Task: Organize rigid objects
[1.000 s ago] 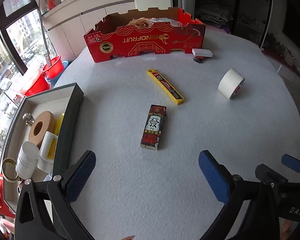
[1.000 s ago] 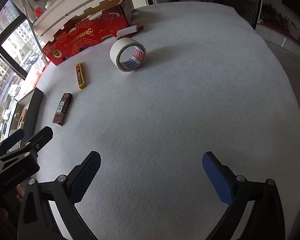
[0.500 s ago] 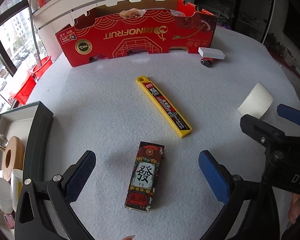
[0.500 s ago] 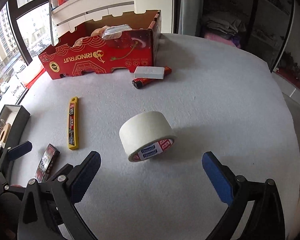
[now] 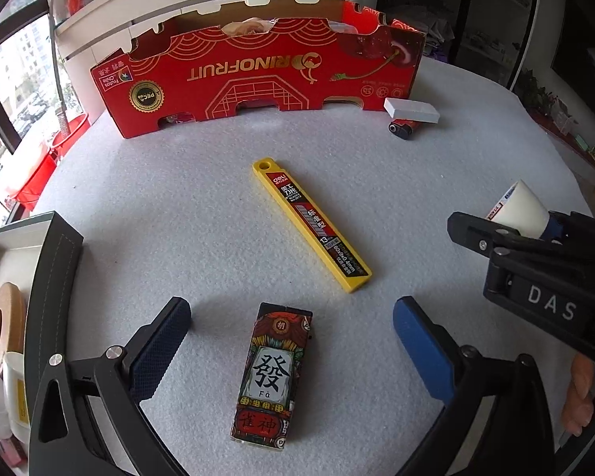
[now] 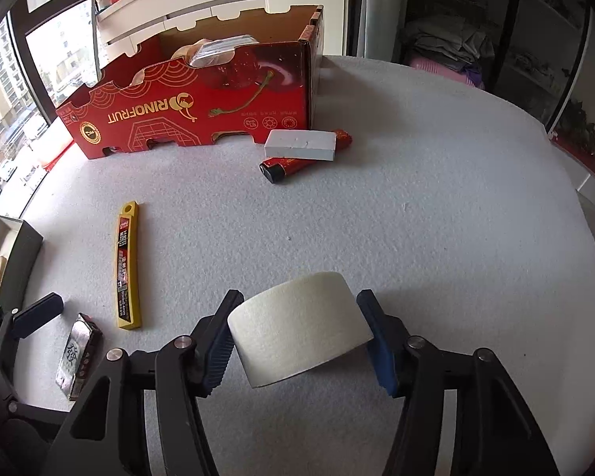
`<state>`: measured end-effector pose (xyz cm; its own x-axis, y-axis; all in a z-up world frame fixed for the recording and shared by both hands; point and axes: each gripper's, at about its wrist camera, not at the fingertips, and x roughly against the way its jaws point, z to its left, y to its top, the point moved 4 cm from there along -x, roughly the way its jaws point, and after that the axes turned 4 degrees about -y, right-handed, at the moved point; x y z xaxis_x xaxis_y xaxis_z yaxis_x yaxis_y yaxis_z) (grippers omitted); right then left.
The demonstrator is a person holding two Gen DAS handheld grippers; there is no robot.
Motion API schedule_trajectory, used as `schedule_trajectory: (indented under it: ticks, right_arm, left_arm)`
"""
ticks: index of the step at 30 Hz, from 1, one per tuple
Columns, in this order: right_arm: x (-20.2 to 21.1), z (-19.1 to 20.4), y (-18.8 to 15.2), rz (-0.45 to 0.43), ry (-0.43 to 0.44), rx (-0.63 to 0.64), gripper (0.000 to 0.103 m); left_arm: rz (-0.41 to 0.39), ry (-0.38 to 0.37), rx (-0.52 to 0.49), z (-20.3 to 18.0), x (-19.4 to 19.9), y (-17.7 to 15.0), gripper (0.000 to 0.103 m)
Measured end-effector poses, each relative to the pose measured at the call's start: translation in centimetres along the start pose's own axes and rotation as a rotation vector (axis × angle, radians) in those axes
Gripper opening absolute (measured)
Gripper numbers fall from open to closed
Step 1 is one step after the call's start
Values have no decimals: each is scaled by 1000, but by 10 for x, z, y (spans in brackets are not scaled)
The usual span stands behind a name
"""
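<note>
While jaws close, tape roll [image 6: 301,325] between right hand-held gripper [image 6: 297,337] pads.

- White tape roll [image 6: 301,327]: on its side at lower centre of the right wrist view, curved face up, its two flat ends against the blue pads.
- Mahjong-print box [image 5: 273,377]: flat black rectangle, lower centre of the left wrist view, long axis running up-frame.
- Yellow blade case [image 5: 311,226]: slim, diagonal at centre, just above the box.
- White block [image 6: 300,145]: upper centre, resting across a red lighter [image 6: 285,165].
- Open storage box [image 5: 55,277]: dark-walled, left edge, holding a tape roll.
</note>
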<state>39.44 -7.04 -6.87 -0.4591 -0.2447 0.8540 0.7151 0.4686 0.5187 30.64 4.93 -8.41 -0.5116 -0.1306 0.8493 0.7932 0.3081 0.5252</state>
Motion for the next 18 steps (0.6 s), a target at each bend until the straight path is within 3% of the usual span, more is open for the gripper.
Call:
schedule_trajectory:
  ticks: [3, 8, 18]
  right_arm:
    - [12, -3, -19, 10, -8, -11, 60]
    - [41, -16, -63, 51, -11, -63, 60]
    - [110, -10, -181, 84, -77, -73, 60]
  left_arm:
    - [-7, -29, -38, -7, 11, -7, 80]
    - [3, -77, -92, -22, 30, -29, 31]
    - [20, -137, -151, -28, 92, -130, 30]
